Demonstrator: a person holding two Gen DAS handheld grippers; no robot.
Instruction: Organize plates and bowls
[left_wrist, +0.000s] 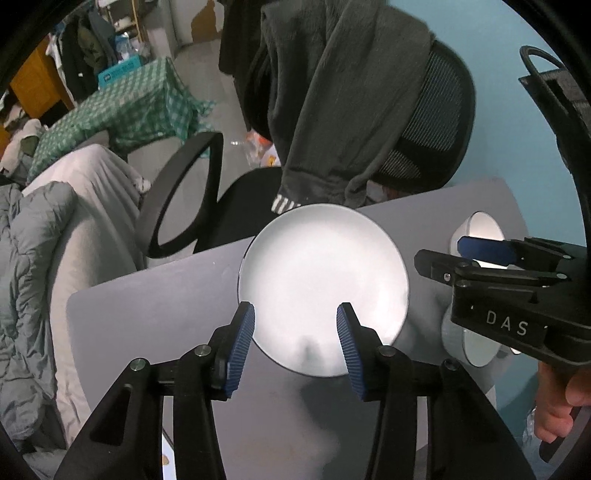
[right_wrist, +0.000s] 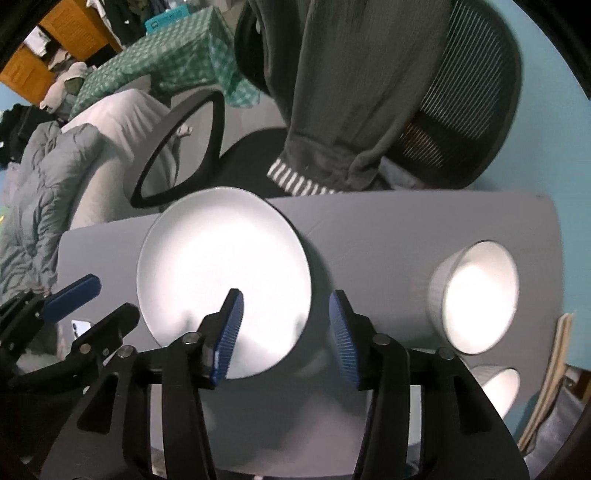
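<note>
The white plate (left_wrist: 323, 284) is lying flat on the grey table (left_wrist: 147, 314), near its far edge. The left gripper (left_wrist: 295, 338) and right gripper (right_wrist: 284, 334) are hovering above the plate, fingers apart, gripping nothing. 2 white bowls (right_wrist: 476, 295) are sitting right of the plate.

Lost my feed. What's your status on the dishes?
Left gripper and right gripper open, empty. White plate flat on grey table. Two white bowls right. Nothing blocking.

Dim room, overhead glare blown out on white plate (left_wrist: 321, 280), fisheye-dark corners
</note>
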